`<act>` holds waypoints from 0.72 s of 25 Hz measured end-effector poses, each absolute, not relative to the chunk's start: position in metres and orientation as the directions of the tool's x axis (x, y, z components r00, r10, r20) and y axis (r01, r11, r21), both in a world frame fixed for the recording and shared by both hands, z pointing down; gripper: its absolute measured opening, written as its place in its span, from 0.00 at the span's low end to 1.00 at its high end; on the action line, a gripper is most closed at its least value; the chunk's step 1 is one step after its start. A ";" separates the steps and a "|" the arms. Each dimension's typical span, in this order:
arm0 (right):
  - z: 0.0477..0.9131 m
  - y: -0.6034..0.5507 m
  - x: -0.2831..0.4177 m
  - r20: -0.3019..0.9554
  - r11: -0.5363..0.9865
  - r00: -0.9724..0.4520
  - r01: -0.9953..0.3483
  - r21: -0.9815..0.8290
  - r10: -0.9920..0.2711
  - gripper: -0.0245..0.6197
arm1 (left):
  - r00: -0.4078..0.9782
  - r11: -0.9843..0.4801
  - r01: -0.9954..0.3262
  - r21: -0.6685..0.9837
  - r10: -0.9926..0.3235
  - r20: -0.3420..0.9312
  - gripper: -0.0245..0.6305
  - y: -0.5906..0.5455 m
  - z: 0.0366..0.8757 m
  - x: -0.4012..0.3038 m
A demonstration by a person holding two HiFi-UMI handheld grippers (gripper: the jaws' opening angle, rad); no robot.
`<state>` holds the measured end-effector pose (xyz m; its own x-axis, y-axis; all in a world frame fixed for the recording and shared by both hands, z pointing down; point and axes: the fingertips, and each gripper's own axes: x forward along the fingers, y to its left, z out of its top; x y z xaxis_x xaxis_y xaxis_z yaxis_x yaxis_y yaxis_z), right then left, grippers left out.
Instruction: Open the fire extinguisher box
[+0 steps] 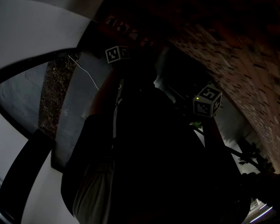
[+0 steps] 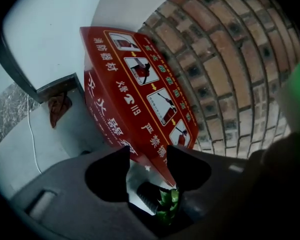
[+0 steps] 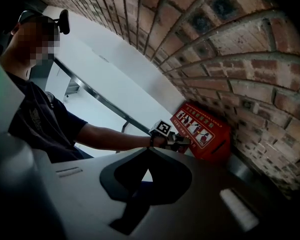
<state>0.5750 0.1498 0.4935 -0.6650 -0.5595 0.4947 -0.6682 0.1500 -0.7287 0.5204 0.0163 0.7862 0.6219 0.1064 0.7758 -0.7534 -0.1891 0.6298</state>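
Between the tips of your left tongs, which stand wide apart, lies the near corner of the red fire extinguisher box; the pads do not press on it. Beyond those tongs the box runs up and away, showing its face of printed pictograms. The brick wall is just right of it, and a thin white cable lies on the pale surface to its left. Your right tongs are closed tip to tip on nothing. Well ahead of them the box stands against the brick wall, with your left tongs reaching to its near edge
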 end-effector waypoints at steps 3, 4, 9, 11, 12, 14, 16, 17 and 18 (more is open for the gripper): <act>0.496 0.153 0.577 0.505 0.142 -0.661 -0.673 -0.726 -0.555 0.04 | 0.628 -0.153 -0.757 0.635 0.097 0.772 0.39 0.017 0.795 0.518; 0.496 0.155 0.578 0.509 0.135 -0.658 -0.674 -0.726 -0.555 0.04 | 0.639 -0.142 -0.751 0.645 0.092 0.764 0.39 0.017 0.796 0.518; 0.498 0.164 0.585 0.524 0.115 -0.648 -0.683 -0.721 -0.553 0.04 | 0.678 -0.129 -0.722 0.680 0.066 0.732 0.38 0.014 0.796 0.520; 0.497 0.165 0.586 0.525 0.116 -0.645 -0.685 -0.719 -0.555 0.04 | 0.678 -0.133 -0.721 0.680 0.065 0.732 0.38 0.015 0.797 0.519; 0.497 0.165 0.587 0.525 0.118 -0.644 -0.686 -0.718 -0.557 0.04 | 0.680 -0.131 -0.720 0.682 0.063 0.730 0.38 0.015 0.797 0.519; 0.495 0.166 0.586 0.523 0.125 -0.645 -0.688 -0.715 -0.557 0.04 | 0.692 -0.119 -0.711 0.694 0.059 0.719 0.38 0.015 0.795 0.522; 0.494 0.169 0.585 0.524 0.130 -0.647 -0.689 -0.713 -0.554 0.04 | 0.719 -0.088 -0.689 0.720 0.049 0.694 0.38 0.016 0.790 0.528; 0.493 0.171 0.584 0.525 0.131 -0.648 -0.689 -0.713 -0.552 0.04 | 0.727 -0.069 -0.682 0.728 0.042 0.685 0.38 0.016 0.788 0.531; 0.493 0.172 0.585 0.525 0.131 -0.647 -0.690 -0.712 -0.553 0.04 | 0.729 -0.059 -0.681 0.730 0.037 0.684 0.38 0.016 0.787 0.533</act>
<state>0.5845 0.1723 0.4929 -0.6467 -0.5531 0.5253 -0.6899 0.1305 -0.7120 0.5328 0.0162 0.7866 0.7289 0.0375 0.6836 -0.6813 -0.0587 0.7297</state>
